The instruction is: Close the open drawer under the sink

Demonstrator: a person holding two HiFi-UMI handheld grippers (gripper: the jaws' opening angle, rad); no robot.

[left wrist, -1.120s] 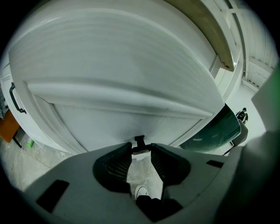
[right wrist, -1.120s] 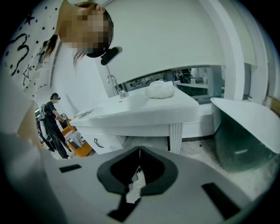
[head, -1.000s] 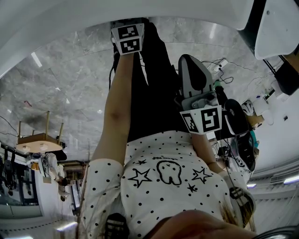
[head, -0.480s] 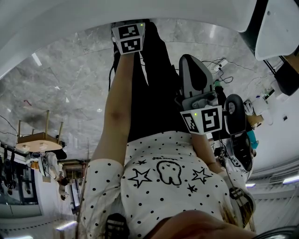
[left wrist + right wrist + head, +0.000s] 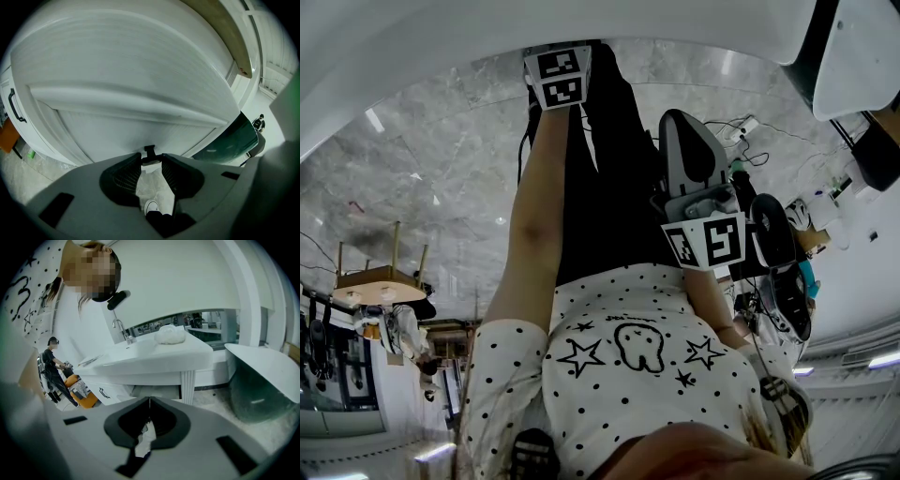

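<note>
In the left gripper view a white ribbed drawer front (image 5: 131,117) under a curved white sink edge (image 5: 117,56) fills the picture, very near the jaws. My left gripper (image 5: 151,160) stands slightly open. A small black piece (image 5: 149,150) sits right at its tips; I cannot tell if it is held. In the head view the left gripper's marker cube (image 5: 556,77) is up under the sink rim (image 5: 581,23). My right gripper (image 5: 149,401) is shut and empty. It hangs by the person's side (image 5: 705,239), facing a white vanity (image 5: 154,362) with a dark gap (image 5: 154,391) below its top.
A black bar handle (image 5: 14,105) is on a cabinet door at the left. A dark green glass bin (image 5: 258,394) stands on the marble floor to the right of the vanity. A faucet (image 5: 121,329) and a white bundle (image 5: 169,334) sit on the vanity. A bystander (image 5: 54,366) stands far left.
</note>
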